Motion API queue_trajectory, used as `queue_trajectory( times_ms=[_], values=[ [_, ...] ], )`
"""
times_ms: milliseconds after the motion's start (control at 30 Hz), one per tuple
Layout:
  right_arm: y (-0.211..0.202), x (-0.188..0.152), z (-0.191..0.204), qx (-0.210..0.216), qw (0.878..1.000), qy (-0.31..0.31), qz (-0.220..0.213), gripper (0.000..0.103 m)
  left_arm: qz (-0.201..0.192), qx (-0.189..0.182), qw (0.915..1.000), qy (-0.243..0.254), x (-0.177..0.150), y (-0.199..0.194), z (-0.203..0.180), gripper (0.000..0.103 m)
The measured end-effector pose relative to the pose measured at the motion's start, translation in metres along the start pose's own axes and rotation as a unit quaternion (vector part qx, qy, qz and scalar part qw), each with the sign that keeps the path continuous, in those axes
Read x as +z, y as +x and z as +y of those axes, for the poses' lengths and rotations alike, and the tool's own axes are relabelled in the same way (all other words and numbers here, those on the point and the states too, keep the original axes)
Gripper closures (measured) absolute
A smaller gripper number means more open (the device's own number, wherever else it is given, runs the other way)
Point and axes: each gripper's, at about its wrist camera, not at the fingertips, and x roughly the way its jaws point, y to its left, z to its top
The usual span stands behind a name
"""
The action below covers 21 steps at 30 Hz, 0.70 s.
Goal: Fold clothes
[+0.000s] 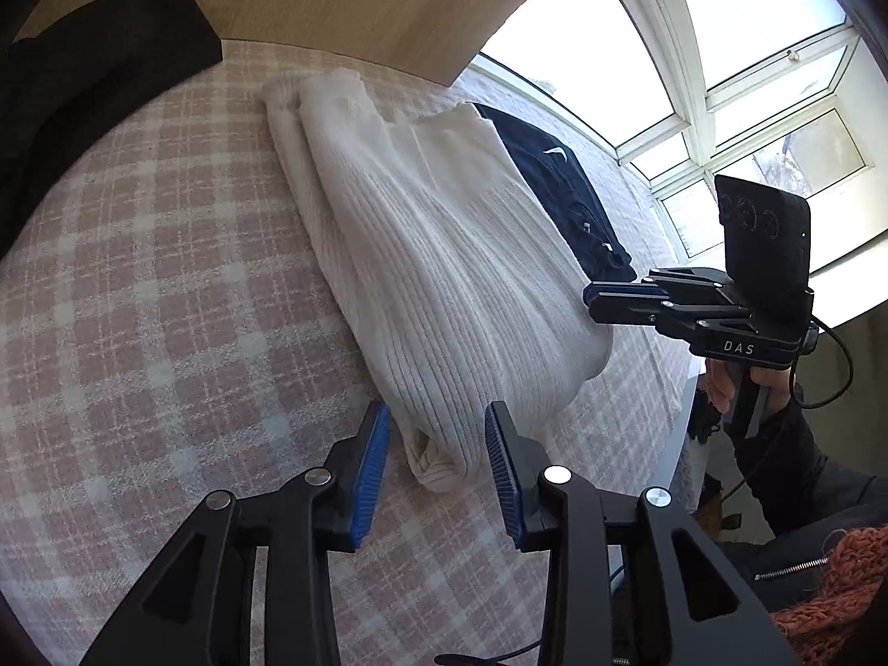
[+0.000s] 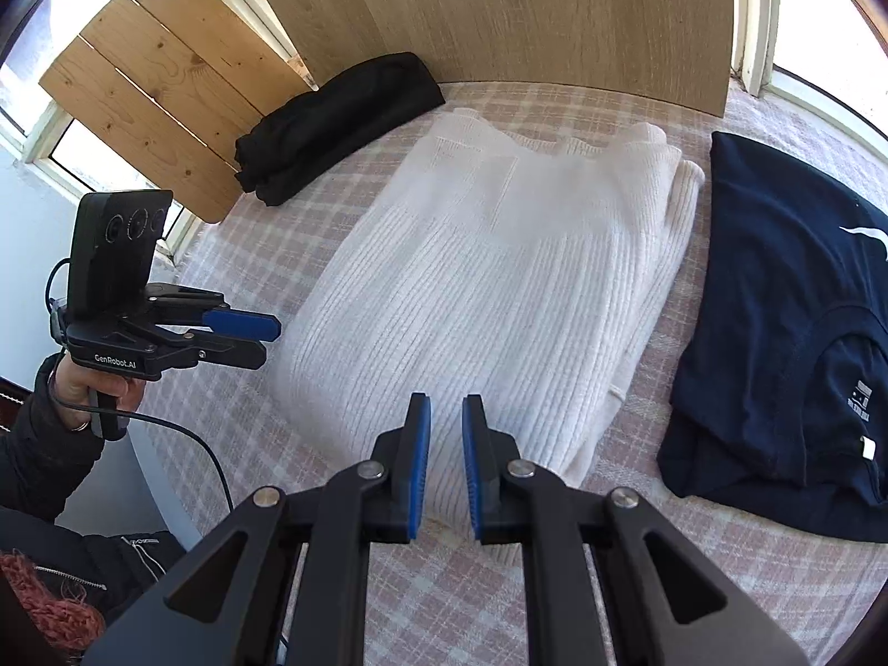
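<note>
Three garments on the checked bedspread (image 2: 222, 422): white ribbed sweater (image 2: 488, 288) in the middle, already doubled into a long strip running from the near edge toward the wooden headboard (image 2: 499, 11); black folded piece (image 2: 338, 122) off to its far left by the headboard; navy T-shirt (image 2: 777, 305) folded just to its right, apart from it. Left tongs (image 1: 437, 416) released, spread wide, hovering over the bunched near corner of the sweater, gripping nothing. Right tongs (image 2: 445, 405) nearly clenched, only a thin gap left, empty, poised above the sweater's near hem.

Probably next: closing the strip end over end. For a clean result, widen the right tongs before dropping, then bite both near corners at once, taking every layer and not just the top rib. Lift only enough to clear the knit beneath, keeping both hands level and equally far apart to hold the hem straight. Carry the hem toward the headboard end and lay it flush with the far edge, no overhang. Mind the heavy, stretchy knit: likely to sag in the middle and drag the lower layers, so move slowly. Steer clear of the navy T-shirt alongside. Release both together, then smooth flat.
</note>
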Motion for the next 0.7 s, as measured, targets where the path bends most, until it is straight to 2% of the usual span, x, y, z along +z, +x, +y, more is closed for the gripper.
queue_trajectory(
  times_ms=[133, 233, 300, 433, 500, 600, 667, 700],
  values=[
    [0.004, 0.006, 0.010, -0.007, 1.000, -0.021, 0.007, 0.090, 0.017, -0.011, 0.9997, 0.013, 0.003, 0.022, -0.003, 0.066],
    [0.006, 0.007, 0.008, -0.005, 1.000, -0.019, 0.011, 0.090, 0.027, -0.030, 0.9988, 0.028, 0.005, 0.031, -0.007, 0.071],
    [0.005, 0.009, 0.008, -0.004, 1.000, -0.019, 0.010, 0.090, 0.032, -0.032, 0.9978, 0.048, 0.008, 0.031, -0.017, 0.079],
    [0.004, 0.025, 0.020, -0.001, 0.999, -0.046, 0.009, 0.090, 0.035, 0.009, 0.9932, 0.111, 0.011, 0.025, -0.044, 0.079],
    [0.007, 0.039, 0.032, 0.004, 0.998, -0.066, 0.004, 0.090, 0.059, 0.004, 0.9921, 0.111, 0.010, 0.034, -0.037, 0.078],
    [0.027, 0.059, 0.049, 0.015, 0.995, -0.096, 0.020, 0.090, 0.066, -0.090, 0.9913, 0.069, 0.009, 0.044, -0.012, 0.073],
    [0.044, 0.069, 0.059, 0.032, 0.994, -0.102, 0.037, 0.090, 0.073, -0.126, 0.9879, 0.053, 0.007, 0.051, -0.001, 0.071],
    [0.053, 0.073, 0.063, 0.041, 0.992, -0.108, 0.050, 0.090, 0.071, -0.126, 0.9884, 0.047, 0.006, 0.051, 0.003, 0.070]
  ],
)
